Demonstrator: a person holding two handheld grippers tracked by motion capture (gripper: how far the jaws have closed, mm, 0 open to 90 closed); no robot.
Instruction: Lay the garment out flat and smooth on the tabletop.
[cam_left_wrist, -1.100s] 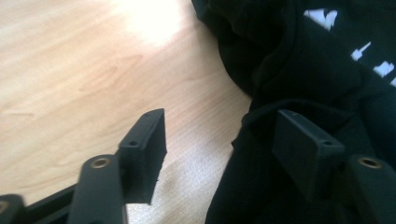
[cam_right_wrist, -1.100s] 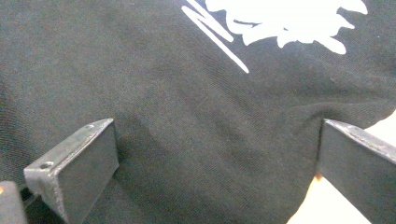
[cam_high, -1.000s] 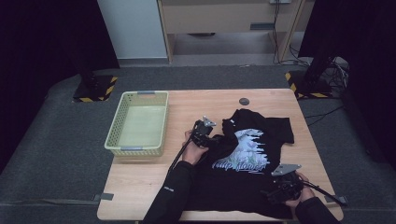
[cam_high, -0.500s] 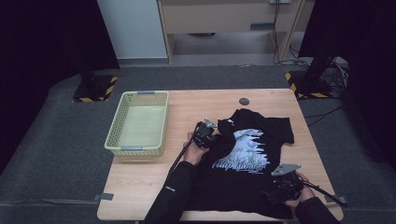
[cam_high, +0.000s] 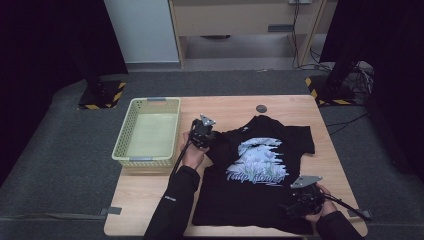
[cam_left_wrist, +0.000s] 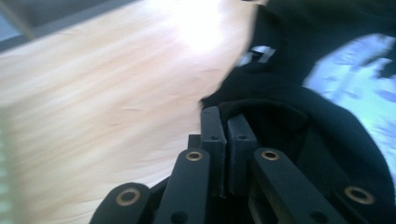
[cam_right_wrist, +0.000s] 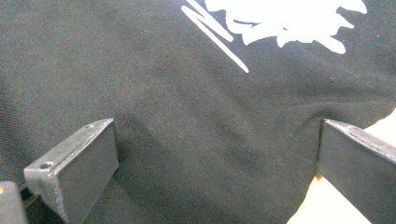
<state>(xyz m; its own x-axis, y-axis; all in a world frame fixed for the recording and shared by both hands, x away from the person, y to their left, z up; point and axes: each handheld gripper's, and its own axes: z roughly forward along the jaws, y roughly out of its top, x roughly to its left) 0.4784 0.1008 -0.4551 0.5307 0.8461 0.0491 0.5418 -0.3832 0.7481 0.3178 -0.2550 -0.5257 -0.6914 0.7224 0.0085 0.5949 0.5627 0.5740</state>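
Observation:
A black T-shirt (cam_high: 255, 165) with a pale blue print lies spread on the wooden table (cam_high: 230, 107). My left gripper (cam_high: 204, 137) is at the shirt's left shoulder and sleeve edge. In the left gripper view its jaws (cam_left_wrist: 226, 119) are pressed together on a bunched fold of the black fabric (cam_left_wrist: 299, 70), raised a little off the wood. My right gripper (cam_high: 296, 205) rests at the shirt's lower right hem. Its jaws (cam_right_wrist: 217, 144) stand wide apart, with flat black cloth (cam_right_wrist: 187, 93) lying between them.
A pale yellow-green plastic basket (cam_high: 122, 137) stands on the table's left side, close to my left hand. A small dark round disc (cam_high: 261, 108) lies near the table's far edge. Bare wood shows along the far edge and right of the shirt.
My left gripper has closed on the shirt's left edge and lifted slightly with the fabric. The right gripper has stayed in place.

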